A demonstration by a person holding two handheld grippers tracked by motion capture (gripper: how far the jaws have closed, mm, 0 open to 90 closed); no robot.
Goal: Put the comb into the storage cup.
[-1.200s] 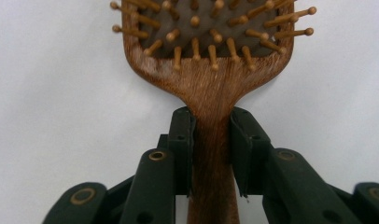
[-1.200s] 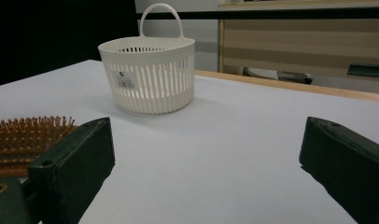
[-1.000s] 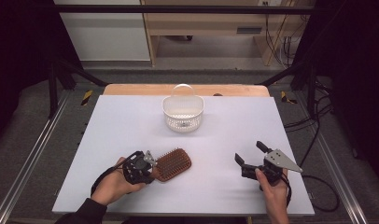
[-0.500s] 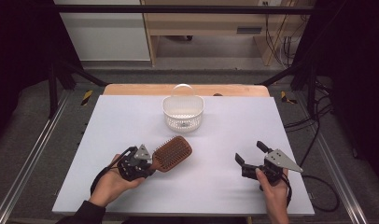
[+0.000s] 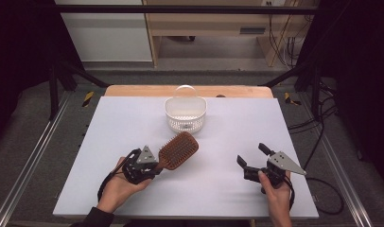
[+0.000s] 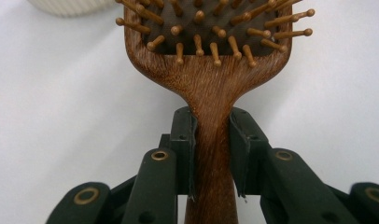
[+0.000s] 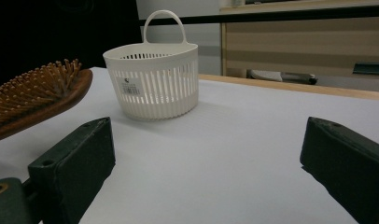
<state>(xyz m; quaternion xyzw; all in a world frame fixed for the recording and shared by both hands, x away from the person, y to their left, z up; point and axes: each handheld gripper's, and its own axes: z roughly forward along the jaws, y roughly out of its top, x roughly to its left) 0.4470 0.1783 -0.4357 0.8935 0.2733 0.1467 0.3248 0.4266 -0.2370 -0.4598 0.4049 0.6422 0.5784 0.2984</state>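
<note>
Your left claw (image 5: 154, 166) is clamped on the brush (image 5: 178, 150) handle near the worktop's (image 5: 237, 127) front edge; right claw (image 5: 250, 157) gapes empty. Probably carry the brush to the basket (image 5: 185, 113) next.

A white counter (image 5: 133, 118) with a wooden far edge carries a white slatted basket (image 5: 186, 115) near that edge.

Wooden bench (image 5: 213, 23) beyond white table (image 5: 109, 127).

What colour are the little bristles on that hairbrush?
Light golden-brown wood with rounded tips, on the brown wooden paddle hairbrush; clearest in the left gripper view.
</note>
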